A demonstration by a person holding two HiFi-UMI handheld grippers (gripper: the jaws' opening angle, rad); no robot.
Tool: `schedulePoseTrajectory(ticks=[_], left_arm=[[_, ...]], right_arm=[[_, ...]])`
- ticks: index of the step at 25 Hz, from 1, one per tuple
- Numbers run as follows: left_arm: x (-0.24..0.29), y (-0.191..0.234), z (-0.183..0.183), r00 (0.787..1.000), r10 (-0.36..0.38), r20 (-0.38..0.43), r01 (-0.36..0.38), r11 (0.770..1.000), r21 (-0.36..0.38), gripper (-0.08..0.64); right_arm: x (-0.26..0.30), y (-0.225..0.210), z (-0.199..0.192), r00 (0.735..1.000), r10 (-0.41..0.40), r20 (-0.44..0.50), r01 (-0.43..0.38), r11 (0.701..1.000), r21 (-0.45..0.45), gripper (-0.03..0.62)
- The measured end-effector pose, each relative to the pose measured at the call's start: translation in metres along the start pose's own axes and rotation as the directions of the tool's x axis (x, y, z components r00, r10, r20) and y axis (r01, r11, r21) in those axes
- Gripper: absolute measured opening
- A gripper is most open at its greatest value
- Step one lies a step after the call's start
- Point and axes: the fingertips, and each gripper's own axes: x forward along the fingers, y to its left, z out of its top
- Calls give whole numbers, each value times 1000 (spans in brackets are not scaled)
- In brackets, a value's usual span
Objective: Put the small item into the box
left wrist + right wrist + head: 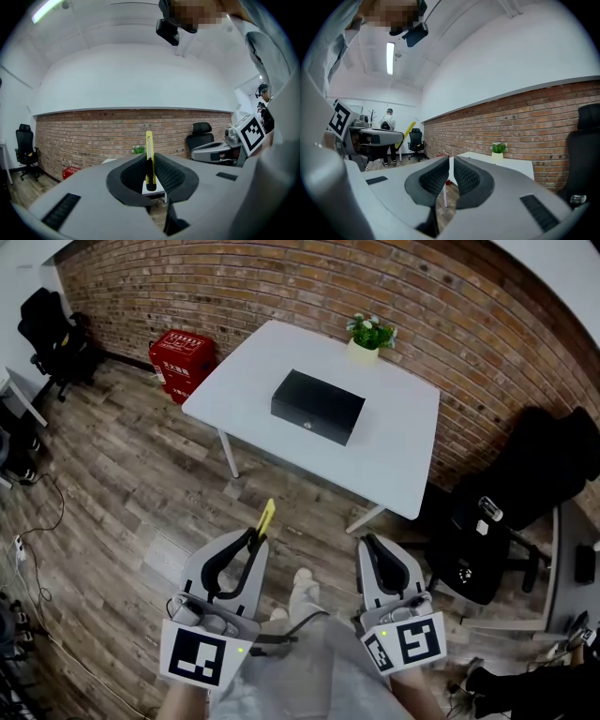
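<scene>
Black box (317, 406) lies closed on the white table (403, 456) at upper centre of the head view. Right gripper (368, 545), lower right, has its jaws pressed together on nothing. Left gripper (255, 538), lower left, clamps the yellow utility knife (266, 517), whose tip pokes past the jaws.

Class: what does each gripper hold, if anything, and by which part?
The left gripper holds a slim yellow tool by its dark lower end. The right gripper is shut and holds nothing.
</scene>
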Motion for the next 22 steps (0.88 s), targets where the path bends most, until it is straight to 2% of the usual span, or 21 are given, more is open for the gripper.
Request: schedulePoseTrajectory(ticks=[9,22], left_arm=[[27,23,2,1000,27,4,-27,1000,-10,60],[116,68,8,998,67,8,-67,998,-13,60]], right_arm=[[41,-11,1,999,40,-12,-40,999,-9,58],[133,-63,10,995,96,-18,-96,995,-15,58]])
